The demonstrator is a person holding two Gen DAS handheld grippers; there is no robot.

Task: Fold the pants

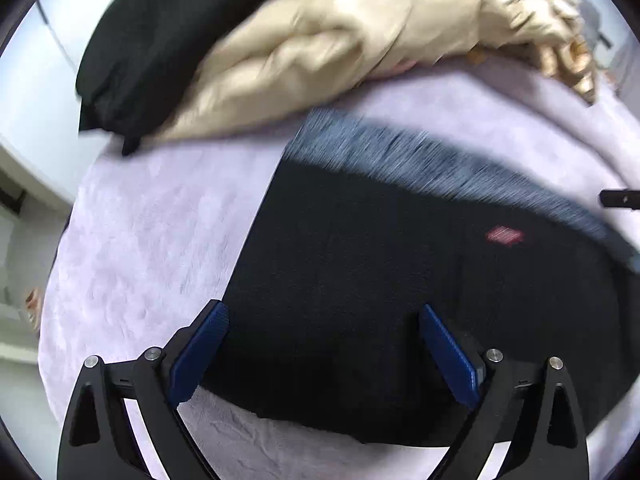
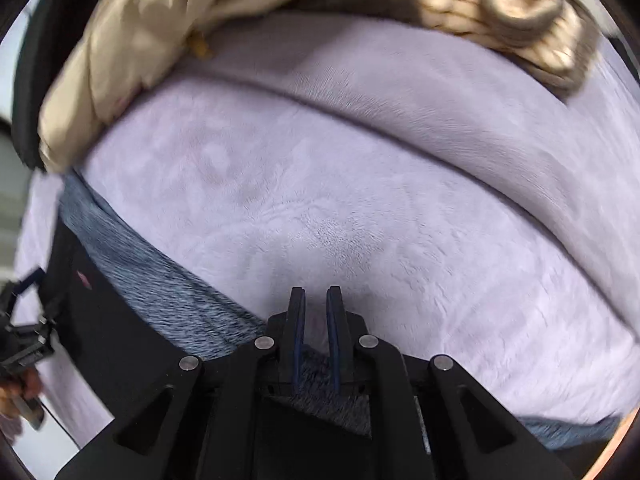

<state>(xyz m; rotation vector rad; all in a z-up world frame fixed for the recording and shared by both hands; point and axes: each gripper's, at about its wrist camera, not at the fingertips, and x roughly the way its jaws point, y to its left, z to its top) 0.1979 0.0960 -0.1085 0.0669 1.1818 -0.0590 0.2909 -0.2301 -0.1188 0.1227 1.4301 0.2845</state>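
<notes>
Black pants (image 1: 360,300) lie flat on a lavender blanket (image 1: 140,240). They have a fuzzy grey-blue band (image 1: 400,156) along the far edge and a small red label (image 1: 504,236). My left gripper (image 1: 322,306) hovers over the pants' near left part, jaws wide open with nothing between the blue pads. In the right wrist view, my right gripper (image 2: 316,292) points down at the edge of the grey band (image 2: 160,292). Its jaws are nearly together, with grey fabric showing between the pads low down. A black tip of the right gripper (image 1: 618,199) shows at the right edge of the left wrist view.
A beige puffy jacket (image 1: 320,48) and a black garment (image 1: 160,40) lie along the blanket's far side. A tan knitted piece (image 2: 500,12) sits at the far right. A raised fold in the blanket (image 2: 440,132) runs beyond the right gripper. A hand (image 2: 16,396) holds the left gripper.
</notes>
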